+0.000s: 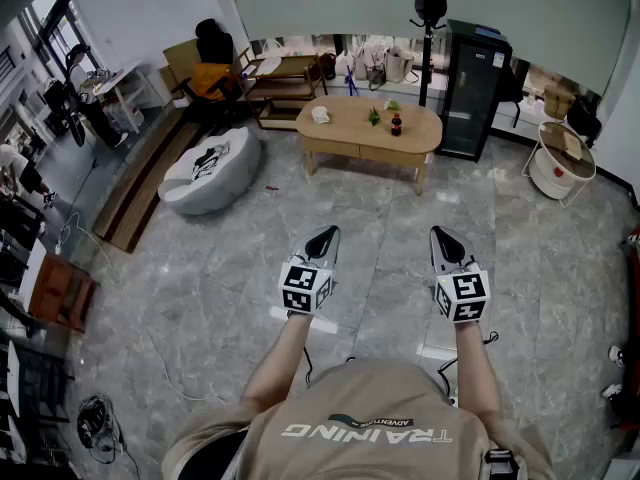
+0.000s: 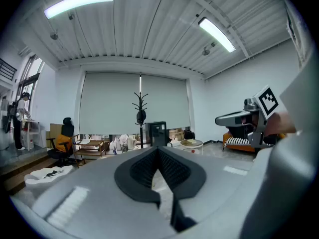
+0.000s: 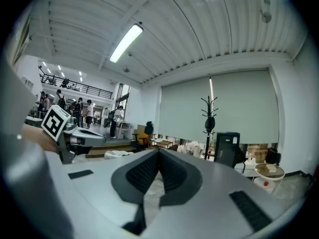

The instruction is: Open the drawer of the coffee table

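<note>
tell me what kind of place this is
Looks like a lounge area in an office or lab: a wooden coffee table on stone-look floor tiles, a white beanbag beside it, and a black cabinet and coat stand behind.

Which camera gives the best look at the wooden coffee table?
The head view: the coffee table shows whole from above, with its top, front and legs. In both gripper views the closed jaws fill the foreground and hide it.

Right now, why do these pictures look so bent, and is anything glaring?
Head view: wide lens bows straight lines; coffee table is sharp. Left gripper view: black rounded corners, ceiling lamp blown white. Right gripper view: same curve, strip light glaring.
</note>
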Action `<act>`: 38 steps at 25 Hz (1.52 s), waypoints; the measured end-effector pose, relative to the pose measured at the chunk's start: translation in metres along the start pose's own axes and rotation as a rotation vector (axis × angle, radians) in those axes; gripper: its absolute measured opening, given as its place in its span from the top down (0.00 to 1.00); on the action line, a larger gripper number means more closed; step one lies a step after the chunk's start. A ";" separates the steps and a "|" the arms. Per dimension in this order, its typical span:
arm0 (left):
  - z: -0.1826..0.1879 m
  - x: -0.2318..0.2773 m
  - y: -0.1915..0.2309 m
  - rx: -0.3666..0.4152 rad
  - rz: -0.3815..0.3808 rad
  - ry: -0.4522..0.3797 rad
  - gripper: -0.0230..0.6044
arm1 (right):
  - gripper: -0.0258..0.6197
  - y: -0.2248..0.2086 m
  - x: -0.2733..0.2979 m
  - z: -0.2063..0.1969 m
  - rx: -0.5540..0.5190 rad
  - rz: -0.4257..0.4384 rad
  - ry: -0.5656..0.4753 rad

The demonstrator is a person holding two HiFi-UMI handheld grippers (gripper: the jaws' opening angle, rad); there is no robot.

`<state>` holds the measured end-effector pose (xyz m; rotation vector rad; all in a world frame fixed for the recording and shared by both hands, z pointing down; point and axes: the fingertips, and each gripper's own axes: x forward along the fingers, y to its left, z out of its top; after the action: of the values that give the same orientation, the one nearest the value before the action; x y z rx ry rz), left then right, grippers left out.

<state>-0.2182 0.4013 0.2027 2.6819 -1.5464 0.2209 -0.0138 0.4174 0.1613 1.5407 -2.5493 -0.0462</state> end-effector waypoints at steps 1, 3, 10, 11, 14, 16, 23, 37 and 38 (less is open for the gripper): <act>-0.005 -0.002 0.003 -0.010 0.001 0.010 0.96 | 0.96 -0.001 0.000 -0.001 0.010 -0.006 0.007; -0.013 -0.006 0.009 -0.027 -0.001 0.025 0.96 | 0.96 0.000 0.001 -0.004 0.023 -0.016 0.021; -0.044 -0.017 0.026 -0.072 -0.013 0.054 0.96 | 0.95 0.030 0.001 -0.030 0.034 -0.025 0.074; -0.046 -0.016 0.028 -0.077 -0.018 0.056 0.96 | 0.96 0.030 0.000 -0.032 0.035 -0.028 0.077; -0.044 -0.008 0.026 -0.084 -0.034 0.052 0.96 | 0.95 0.022 0.000 -0.031 0.033 -0.035 0.073; -0.042 -0.002 0.023 -0.089 -0.038 0.054 0.96 | 0.95 0.013 0.000 -0.033 0.017 -0.043 0.083; -0.058 0.037 -0.001 -0.132 -0.054 0.101 0.96 | 0.95 -0.038 -0.004 -0.068 0.022 -0.015 0.132; -0.053 0.129 -0.032 -0.121 0.004 0.101 0.96 | 0.95 -0.134 0.028 -0.123 0.090 0.109 0.155; -0.055 0.130 -0.035 -0.133 -0.004 0.113 0.96 | 0.95 -0.134 0.028 -0.124 0.090 0.127 0.159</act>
<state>-0.1291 0.3132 0.2770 2.5247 -1.4694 0.2558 0.1096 0.3371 0.2722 1.3479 -2.5470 0.2010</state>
